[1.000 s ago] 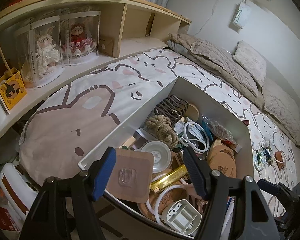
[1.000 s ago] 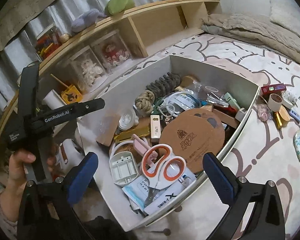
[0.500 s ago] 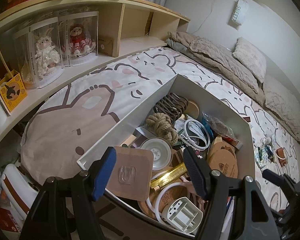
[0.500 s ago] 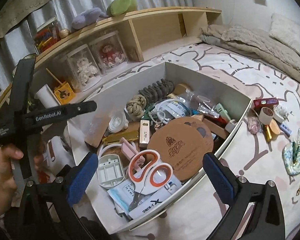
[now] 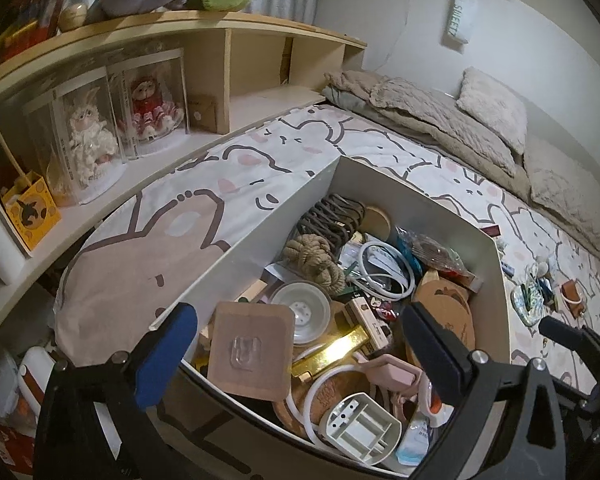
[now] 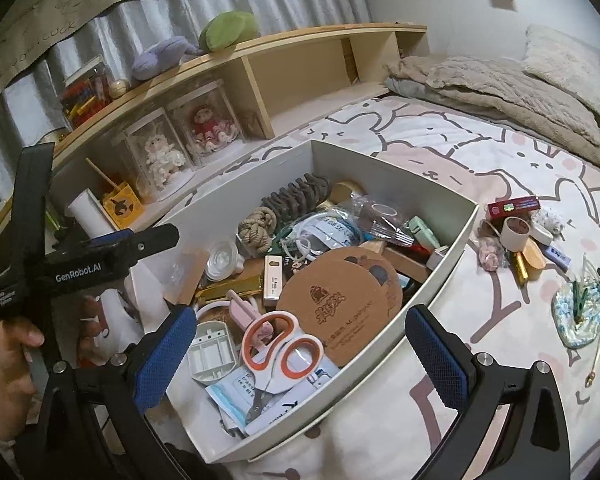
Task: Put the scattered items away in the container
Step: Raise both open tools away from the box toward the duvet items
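The white box (image 5: pixel 496 280) (image 6: pixel 452 240) sits on the bed, full of small items. My left gripper (image 5: pixel 300 314) hangs over its near corner, jaws opening. A brown square pad with a clear hook (image 5: pixel 251 354) lies between them beside the left finger (image 5: pixel 167 344), and no pad presses on it. It leans at the box wall in the right wrist view (image 6: pixel 183 272). My right gripper (image 6: pixel 300 354) stands open over the box's near end above orange-handled scissors (image 6: pixel 283 348), holding nothing. Loose items lie on the bed to the right: a red packet (image 6: pixel 512 206), a tape roll (image 6: pixel 516 232), a patterned dish with clips (image 6: pixel 580 312).
A wooden shelf (image 5: pixel 283 96) with boxed dolls (image 5: pixel 87 140) runs along the bed's far left side. Blankets and pillows (image 5: pixel 488 108) are piled at the head. A person's hand (image 6: pixel 11 344) holds the left gripper's body (image 6: pixel 79 268). Round cork mats (image 6: pixel 340 300) top the box contents.
The left jaws have spread wide and let go of the brown hook pad, which now rests in the box. The right gripper stays open and has barely shifted.
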Tool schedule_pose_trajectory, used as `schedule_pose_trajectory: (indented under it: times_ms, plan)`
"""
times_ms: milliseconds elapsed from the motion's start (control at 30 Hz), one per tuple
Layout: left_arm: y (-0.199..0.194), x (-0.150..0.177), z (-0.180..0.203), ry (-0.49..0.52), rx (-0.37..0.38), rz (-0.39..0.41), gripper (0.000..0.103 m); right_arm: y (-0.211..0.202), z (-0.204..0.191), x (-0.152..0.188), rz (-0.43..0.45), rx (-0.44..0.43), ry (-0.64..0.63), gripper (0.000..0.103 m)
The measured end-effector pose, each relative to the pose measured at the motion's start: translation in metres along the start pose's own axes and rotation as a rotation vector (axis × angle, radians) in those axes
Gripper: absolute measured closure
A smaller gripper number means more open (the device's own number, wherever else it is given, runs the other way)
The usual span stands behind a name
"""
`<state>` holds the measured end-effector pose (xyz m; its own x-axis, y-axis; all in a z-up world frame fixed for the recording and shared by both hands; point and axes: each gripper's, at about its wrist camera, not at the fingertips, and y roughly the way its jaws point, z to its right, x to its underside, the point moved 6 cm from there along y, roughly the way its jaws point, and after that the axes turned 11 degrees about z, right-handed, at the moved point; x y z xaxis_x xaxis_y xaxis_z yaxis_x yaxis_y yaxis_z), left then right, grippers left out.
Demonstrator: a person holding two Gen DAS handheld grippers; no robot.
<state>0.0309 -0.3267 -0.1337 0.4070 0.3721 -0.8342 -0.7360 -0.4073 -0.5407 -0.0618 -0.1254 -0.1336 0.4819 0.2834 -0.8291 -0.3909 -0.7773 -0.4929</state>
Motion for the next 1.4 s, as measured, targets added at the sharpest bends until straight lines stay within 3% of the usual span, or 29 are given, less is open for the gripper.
schedule_pose_trajectory:
  times_ms: [833, 1400]
  plan:
    - [-0.021, 0.000, 0.036, 0.082, 0.036, 0.000, 0.000, -0.025, 0.021, -0.012, 0.067, 0.084, -0.023, 0.000]
    - [-0.049, -0.019, 0.087, 0.118, 0.091, 0.045, 0.000, -0.084, 0.049, -0.030, 0.147, 0.176, -0.060, 0.000]
